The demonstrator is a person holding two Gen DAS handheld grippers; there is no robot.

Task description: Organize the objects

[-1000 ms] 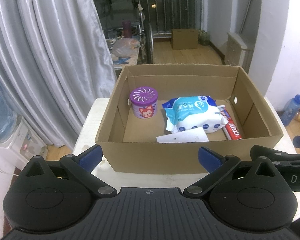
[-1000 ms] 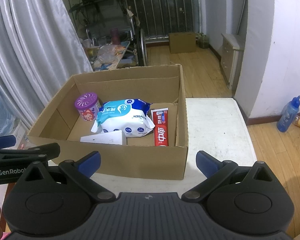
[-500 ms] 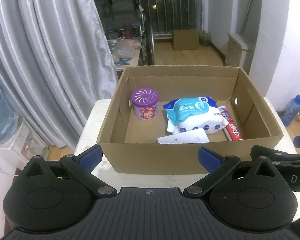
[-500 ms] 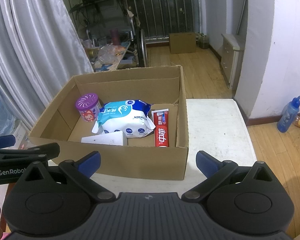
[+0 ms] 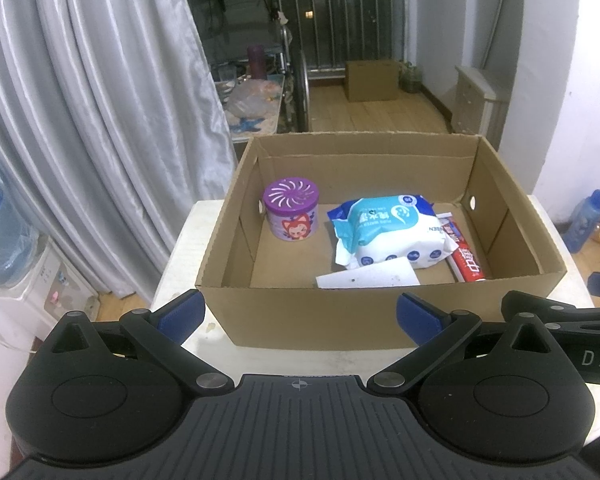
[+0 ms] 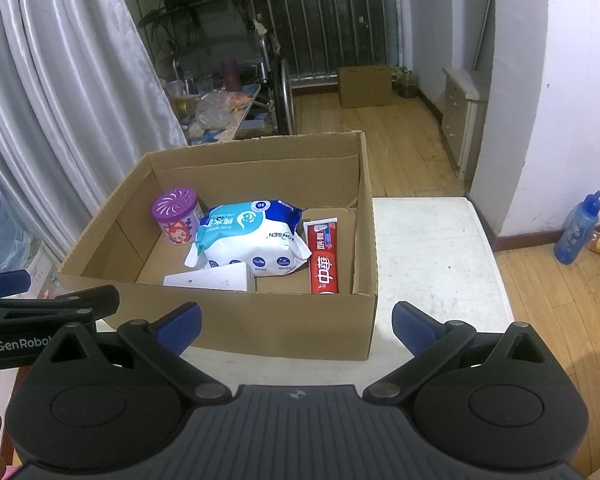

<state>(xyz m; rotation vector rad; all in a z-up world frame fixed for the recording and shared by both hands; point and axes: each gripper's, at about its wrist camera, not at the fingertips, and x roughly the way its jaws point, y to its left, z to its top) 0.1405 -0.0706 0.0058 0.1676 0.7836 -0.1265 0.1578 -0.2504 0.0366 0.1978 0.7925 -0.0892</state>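
Both grippers, left gripper (image 5: pixel 300 314) and right gripper (image 6: pixel 296 322), hung spread wide and empty before the cardboard box (image 5: pixel 380 312); purple canister (image 5: pixel 291 213), wet-wipes pack (image 5: pixel 392 232) and toothpaste box (image 6: pixel 324 258) sat inside.

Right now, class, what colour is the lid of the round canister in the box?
Purple, with a white swirl pattern on the canister lid; clearest from the left wrist.

Curtain (image 5: pixel 100 128), grey, 9 o'clock. Railing (image 5: pixel 352 16), 12 o'clock. Small carton (image 6: pixel 365 86) on wooden floor (image 6: pixel 404 148). 1 blue bottle (image 6: pixel 578 228), 3 o'clock, by wall.
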